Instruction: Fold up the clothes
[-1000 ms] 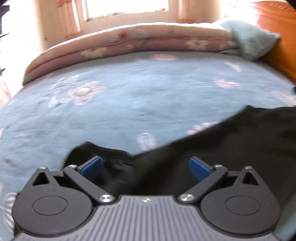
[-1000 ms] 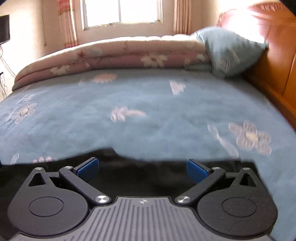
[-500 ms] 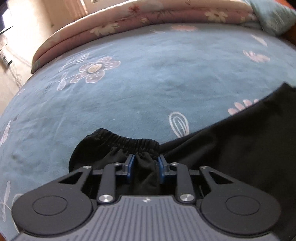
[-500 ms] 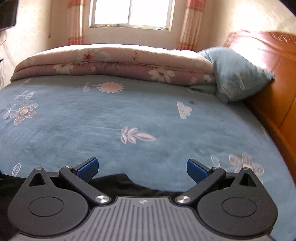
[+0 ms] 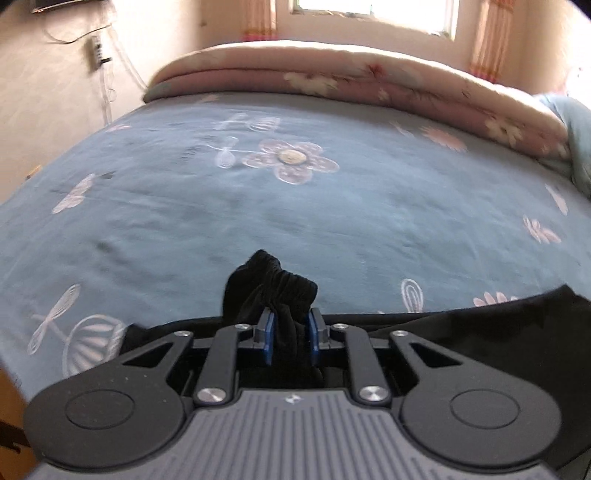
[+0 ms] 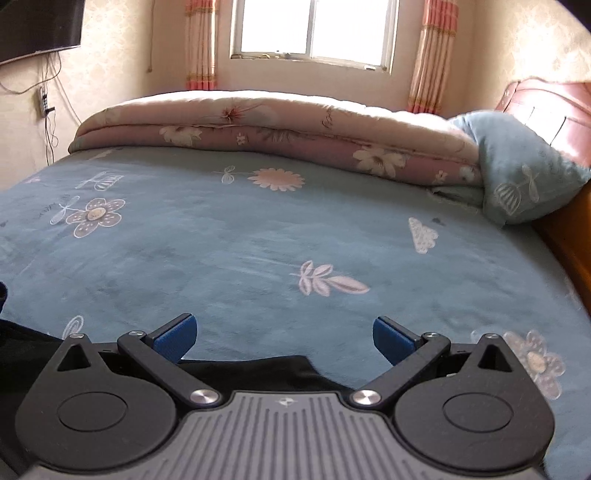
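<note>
Since a second ago the left gripper has clamped the black garment's elastic cuff and lifted it off the blue flowered bedspread. The right gripper gapes empty above the garment's edge, facing the folded pink quilt under the window.

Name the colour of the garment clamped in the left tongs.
Black garment, clearest in the left wrist view.

Black garment: one
Grippers: two, left gripper, right gripper
Folded quilt: one
Pillow: one
Window: one
Curtains: two, left curtain, right curtain
</note>
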Motion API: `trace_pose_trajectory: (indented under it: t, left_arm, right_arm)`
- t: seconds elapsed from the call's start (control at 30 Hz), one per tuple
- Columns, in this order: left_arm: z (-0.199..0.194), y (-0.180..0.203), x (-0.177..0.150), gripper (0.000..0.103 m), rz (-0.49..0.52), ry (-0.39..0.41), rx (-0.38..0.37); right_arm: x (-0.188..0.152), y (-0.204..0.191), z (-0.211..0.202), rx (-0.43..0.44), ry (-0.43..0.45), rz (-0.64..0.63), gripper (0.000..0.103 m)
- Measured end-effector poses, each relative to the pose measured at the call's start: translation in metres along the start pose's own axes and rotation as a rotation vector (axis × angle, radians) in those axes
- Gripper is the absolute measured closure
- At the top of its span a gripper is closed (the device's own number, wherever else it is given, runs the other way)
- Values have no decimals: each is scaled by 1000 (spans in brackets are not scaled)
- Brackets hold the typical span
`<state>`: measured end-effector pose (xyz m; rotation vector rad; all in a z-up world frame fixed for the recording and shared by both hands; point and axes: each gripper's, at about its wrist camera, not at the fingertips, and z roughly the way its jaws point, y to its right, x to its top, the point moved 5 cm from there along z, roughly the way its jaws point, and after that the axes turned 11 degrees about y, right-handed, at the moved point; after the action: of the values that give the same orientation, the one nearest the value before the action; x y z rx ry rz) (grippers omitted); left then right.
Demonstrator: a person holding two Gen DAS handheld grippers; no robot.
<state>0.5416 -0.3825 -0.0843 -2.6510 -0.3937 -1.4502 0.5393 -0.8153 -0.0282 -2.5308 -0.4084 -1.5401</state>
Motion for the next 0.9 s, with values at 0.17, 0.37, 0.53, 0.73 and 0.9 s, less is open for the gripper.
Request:
trace_pose_trajectory:
  t: [0.17,0.37,0.53,0.73,0.9]
  left_arm:
    - [-30,-2,4,87,-32,50,-283]
    - [-36,48,-26,86,20,-61,-688]
    - [-14,33,-73,86,87,-234,-605]
    - [-40,-5,-69,60,140,-174,-478]
    - [-50,6,-77,38,246,-117,-387]
  right_arm:
    - [-2,-5,13,47,-38,64,0]
    - [3,-10,10,61,-25,22,0]
    - [-6,5,11,34,-47,24,0]
    - [-11,17,11,73,-40,35,0]
    - [-14,23,11,148,-27,81,0]
